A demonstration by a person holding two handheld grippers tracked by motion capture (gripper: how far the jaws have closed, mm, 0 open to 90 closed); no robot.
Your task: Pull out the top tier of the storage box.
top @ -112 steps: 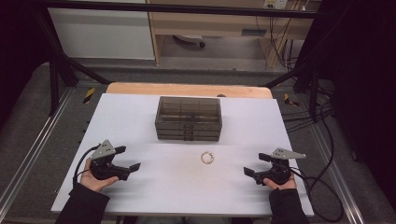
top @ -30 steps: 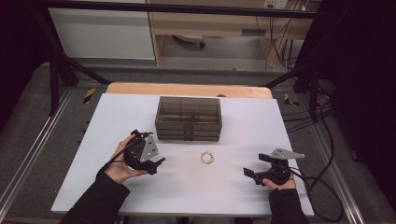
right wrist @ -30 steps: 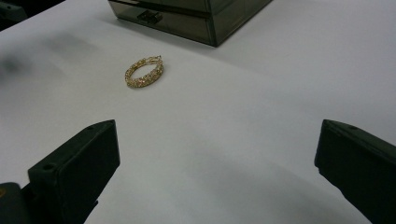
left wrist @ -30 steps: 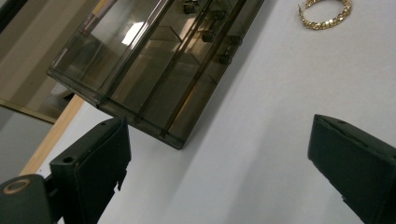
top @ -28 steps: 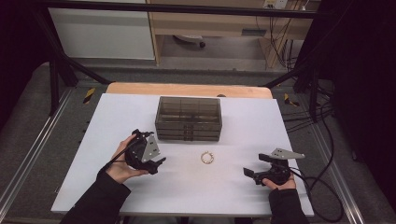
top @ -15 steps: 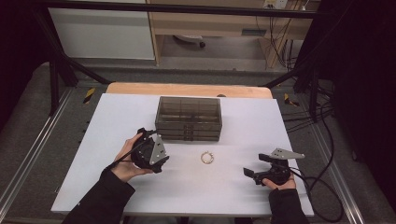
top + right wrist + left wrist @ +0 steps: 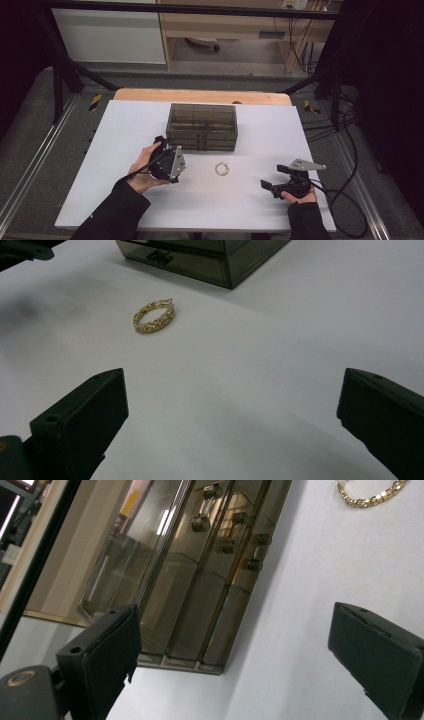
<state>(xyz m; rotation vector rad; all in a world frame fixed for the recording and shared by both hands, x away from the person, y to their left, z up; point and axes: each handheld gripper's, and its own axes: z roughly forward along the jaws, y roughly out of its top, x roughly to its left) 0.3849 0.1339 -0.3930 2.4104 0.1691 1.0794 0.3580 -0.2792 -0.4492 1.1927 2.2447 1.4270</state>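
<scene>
- No text, label, brand, number or sign can be read on anything in these views.

Left claw (image 7: pixel 235 655), seen along its two black jaws, which stand wide apart with nothing between them. Beyond them a smoky, see-through drawer box (image 7: pixel 200 565) sits tilted across the white table (image 7: pixel 320 565), its small drawer knobs (image 7: pixel 200 522) facing the claw. A gold bracelet (image 7: pixel 370 492) lies on the table at upper right, apart from the box.
</scene>
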